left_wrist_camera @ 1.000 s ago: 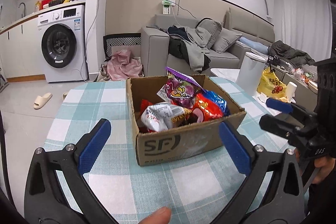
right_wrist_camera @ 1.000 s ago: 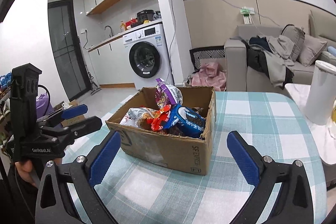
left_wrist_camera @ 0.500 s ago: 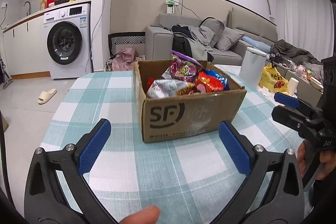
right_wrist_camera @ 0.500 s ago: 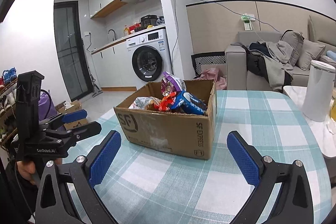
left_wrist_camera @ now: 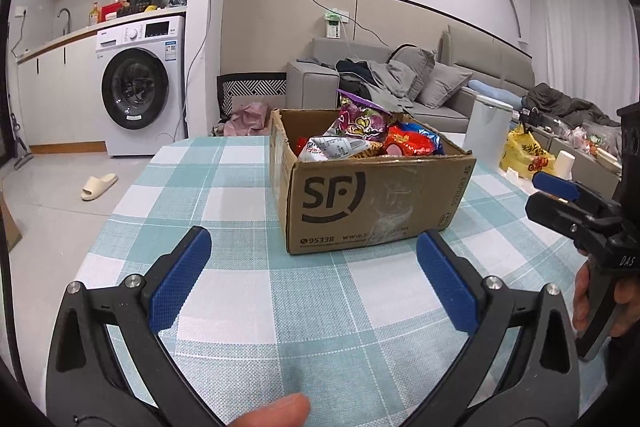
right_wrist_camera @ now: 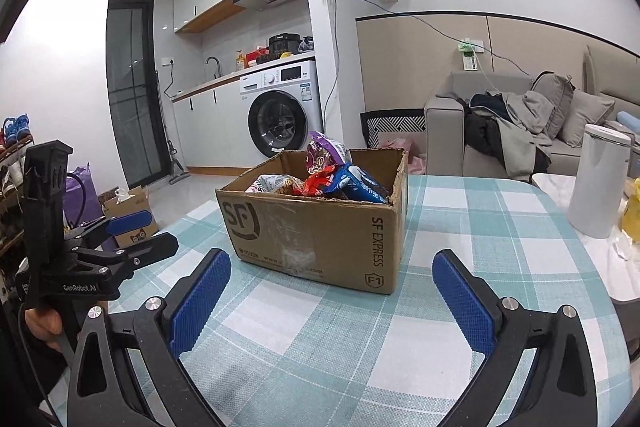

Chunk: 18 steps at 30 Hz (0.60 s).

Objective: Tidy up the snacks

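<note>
Cardboard box (left_wrist_camera: 372, 195) full of snack packets (left_wrist_camera: 360, 137), resting on checked tabletop (left_wrist_camera: 248, 291). Left claw (left_wrist_camera: 316, 283) released, empty, just short of box front; right claw (right_wrist_camera: 332, 301) likewise released, near box corner.

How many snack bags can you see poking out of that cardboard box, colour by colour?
Purple bag: 1
Silver-white bag: 1
Red bag: 1
Blue bag: 1
Total showing in the cardboard box: 4; any underneath are hidden.
</note>
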Tool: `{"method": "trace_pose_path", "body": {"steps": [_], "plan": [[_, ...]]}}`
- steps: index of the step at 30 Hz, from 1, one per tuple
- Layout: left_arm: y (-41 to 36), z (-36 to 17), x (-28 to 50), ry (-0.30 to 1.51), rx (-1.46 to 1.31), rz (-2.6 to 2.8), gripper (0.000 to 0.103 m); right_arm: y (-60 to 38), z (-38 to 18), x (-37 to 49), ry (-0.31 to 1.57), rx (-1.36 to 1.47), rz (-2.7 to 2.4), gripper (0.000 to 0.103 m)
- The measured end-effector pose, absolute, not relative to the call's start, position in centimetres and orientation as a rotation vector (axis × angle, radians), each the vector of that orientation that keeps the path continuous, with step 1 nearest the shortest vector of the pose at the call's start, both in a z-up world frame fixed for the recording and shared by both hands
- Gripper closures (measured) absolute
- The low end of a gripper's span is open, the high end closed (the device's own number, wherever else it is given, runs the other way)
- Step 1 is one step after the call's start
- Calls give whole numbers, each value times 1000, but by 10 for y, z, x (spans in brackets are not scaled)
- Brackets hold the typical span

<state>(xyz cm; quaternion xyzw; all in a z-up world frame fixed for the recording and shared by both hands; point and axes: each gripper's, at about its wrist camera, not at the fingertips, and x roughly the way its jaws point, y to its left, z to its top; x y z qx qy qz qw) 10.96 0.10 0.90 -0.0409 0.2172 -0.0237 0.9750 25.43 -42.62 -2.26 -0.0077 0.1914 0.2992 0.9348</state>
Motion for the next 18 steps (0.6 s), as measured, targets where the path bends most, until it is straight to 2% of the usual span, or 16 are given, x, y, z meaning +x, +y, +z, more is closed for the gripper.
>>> {"method": "trace_pose_path", "body": {"steps": [18], "plan": [[1,9,109,423,-75,-38,1,-424,-25,242,334,-46,620,0]]}}
